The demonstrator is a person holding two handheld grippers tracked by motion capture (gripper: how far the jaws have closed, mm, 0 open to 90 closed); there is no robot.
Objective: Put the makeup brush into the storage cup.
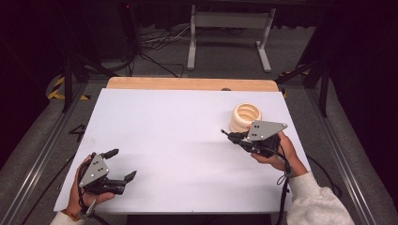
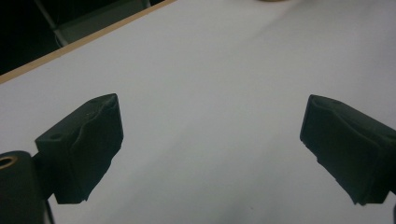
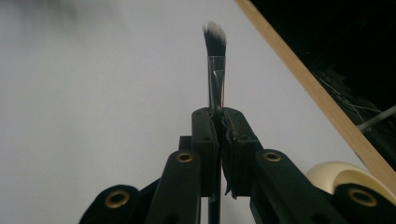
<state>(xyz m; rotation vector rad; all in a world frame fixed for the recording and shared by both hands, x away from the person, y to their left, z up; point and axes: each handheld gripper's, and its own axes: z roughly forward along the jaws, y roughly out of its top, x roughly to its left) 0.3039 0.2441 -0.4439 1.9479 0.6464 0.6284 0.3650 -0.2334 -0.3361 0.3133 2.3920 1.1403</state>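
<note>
Plainly no writing legible — right gripper [image 3: 218, 122] clamps brush [image 3: 215, 60] (bristles forward); left gripper [image 2: 210, 135] spread wide.

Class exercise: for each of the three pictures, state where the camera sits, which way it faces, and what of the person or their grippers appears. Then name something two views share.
High view: fixed above the person's side, facing forward and down on the white table; both hands show, with the left gripper and right gripper.
Left gripper view: rides the left gripper, looking across bare table between its spread jaws.
Right gripper view: rides the right gripper, whose jaws clamp a brush.
Shared: the cream ribbed holder also appears in the right gripper view.
</note>
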